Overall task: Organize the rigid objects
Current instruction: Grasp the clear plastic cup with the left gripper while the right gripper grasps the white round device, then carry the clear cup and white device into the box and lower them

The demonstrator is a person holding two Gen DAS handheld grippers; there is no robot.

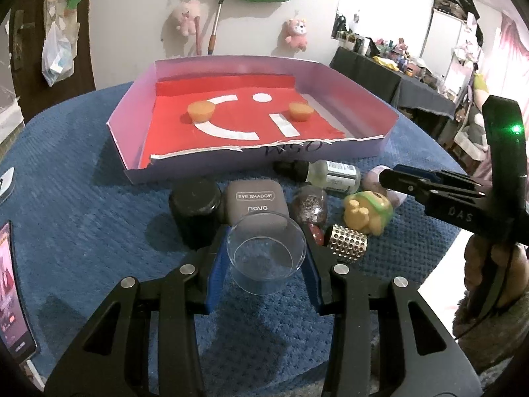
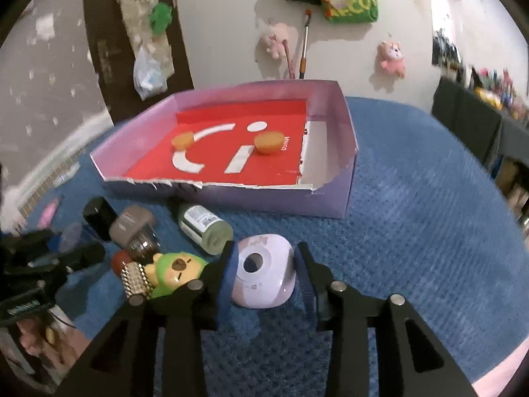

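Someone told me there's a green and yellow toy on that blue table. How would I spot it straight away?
Find the shallow purple box with the red floor on the blue cloth; a cluster of small things lies in front of it. The toy sits there between a studded metal cylinder and a lilac gadget: the only animal figure, yellow-faced in a green hood.

Pink plush toys (image 1: 296, 34) (wall-hung), phone (image 1: 13, 292) on blue cloth (image 1: 82, 165)

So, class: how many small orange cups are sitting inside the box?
2. One orange cup sits on the left of the box's red floor, over the white curved mark; the other sits to the right, beside the white bar. None looks hidden.
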